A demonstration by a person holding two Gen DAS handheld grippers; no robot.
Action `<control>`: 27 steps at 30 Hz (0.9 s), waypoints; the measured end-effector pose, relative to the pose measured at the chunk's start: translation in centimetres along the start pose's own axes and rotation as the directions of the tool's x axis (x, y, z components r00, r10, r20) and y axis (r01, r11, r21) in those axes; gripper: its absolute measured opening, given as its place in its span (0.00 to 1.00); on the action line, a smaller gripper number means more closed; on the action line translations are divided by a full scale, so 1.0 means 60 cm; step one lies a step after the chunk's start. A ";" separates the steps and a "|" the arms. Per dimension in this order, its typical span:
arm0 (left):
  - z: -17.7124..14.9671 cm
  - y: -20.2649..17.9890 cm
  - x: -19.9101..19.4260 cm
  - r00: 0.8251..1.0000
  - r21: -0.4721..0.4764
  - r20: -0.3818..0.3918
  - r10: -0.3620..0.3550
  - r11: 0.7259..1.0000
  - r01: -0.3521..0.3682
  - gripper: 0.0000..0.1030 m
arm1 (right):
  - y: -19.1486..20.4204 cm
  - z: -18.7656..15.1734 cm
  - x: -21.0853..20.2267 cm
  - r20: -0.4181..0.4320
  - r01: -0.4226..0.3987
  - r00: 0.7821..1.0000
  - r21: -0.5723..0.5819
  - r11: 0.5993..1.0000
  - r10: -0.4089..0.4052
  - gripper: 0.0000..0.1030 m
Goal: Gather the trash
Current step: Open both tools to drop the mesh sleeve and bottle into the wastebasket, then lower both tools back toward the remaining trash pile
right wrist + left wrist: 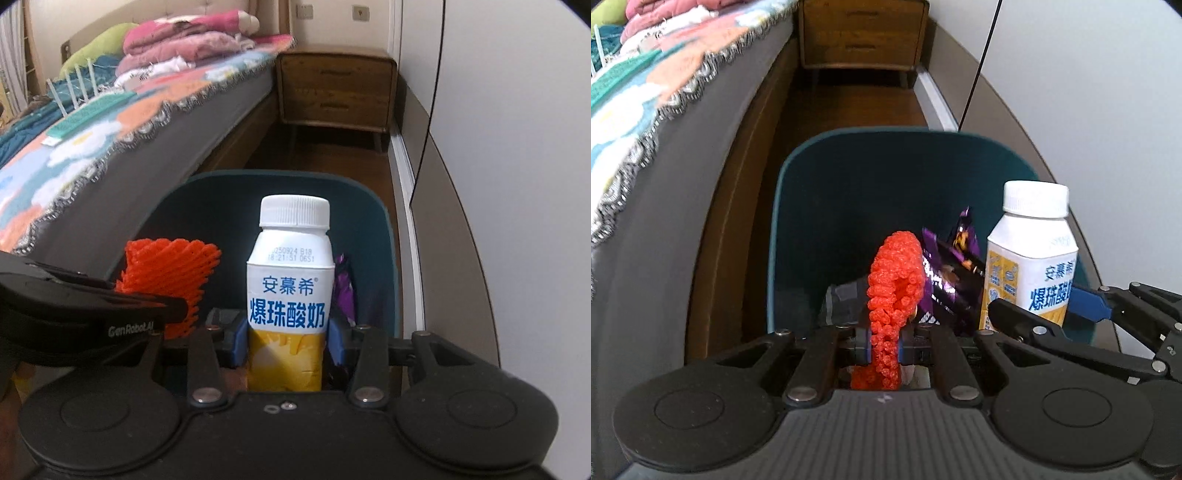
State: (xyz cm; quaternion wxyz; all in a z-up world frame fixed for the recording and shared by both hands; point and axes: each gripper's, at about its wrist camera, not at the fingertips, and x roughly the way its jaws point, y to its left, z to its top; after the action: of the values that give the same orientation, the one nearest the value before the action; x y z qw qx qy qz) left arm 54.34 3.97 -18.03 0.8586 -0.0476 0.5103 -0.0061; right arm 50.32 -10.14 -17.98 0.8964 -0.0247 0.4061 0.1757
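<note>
My left gripper (882,345) is shut on an orange foam fruit net (894,291) and holds it over the open teal trash bin (798,177). My right gripper (286,345) is shut on a white and yellow yogurt bottle (288,291) with a white cap, upright over the same bin (384,229). The bottle (1030,266) and the right gripper (1086,317) also show at the right in the left wrist view. The net (166,277) and left gripper show at the left in the right wrist view. A purple snack wrapper (953,273) and a grey wrapper (846,299) lie inside the bin.
A bed with a patterned blanket (92,140) and dark mattress side (683,184) runs along the left. A wooden nightstand (336,92) stands at the far end of the narrow wooden floor aisle. A white wardrobe wall (498,147) is close on the right.
</note>
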 end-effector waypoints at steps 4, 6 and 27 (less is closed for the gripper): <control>-0.007 0.003 0.015 1.000 -0.009 -0.029 -0.001 1.000 0.001 0.11 | 0.000 -0.012 0.009 -0.039 -0.006 0.999 -0.016 1.000 0.005 0.42; -0.010 0.003 0.016 0.999 -0.010 -0.033 -0.005 1.000 0.004 0.11 | 0.001 -0.015 0.007 -0.045 -0.011 0.999 -0.032 0.999 0.010 0.44; -0.052 -0.024 -0.194 0.998 0.038 0.066 0.010 0.999 -0.012 0.51 | 0.001 -0.024 -0.200 0.036 -0.003 0.999 0.005 1.000 0.003 0.61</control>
State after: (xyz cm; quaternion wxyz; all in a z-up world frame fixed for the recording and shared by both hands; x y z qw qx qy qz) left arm 46.06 2.97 -9.20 0.8757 -0.0286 0.4820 -0.0096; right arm 41.99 -13.88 -10.09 0.9035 -0.0189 0.3901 0.1764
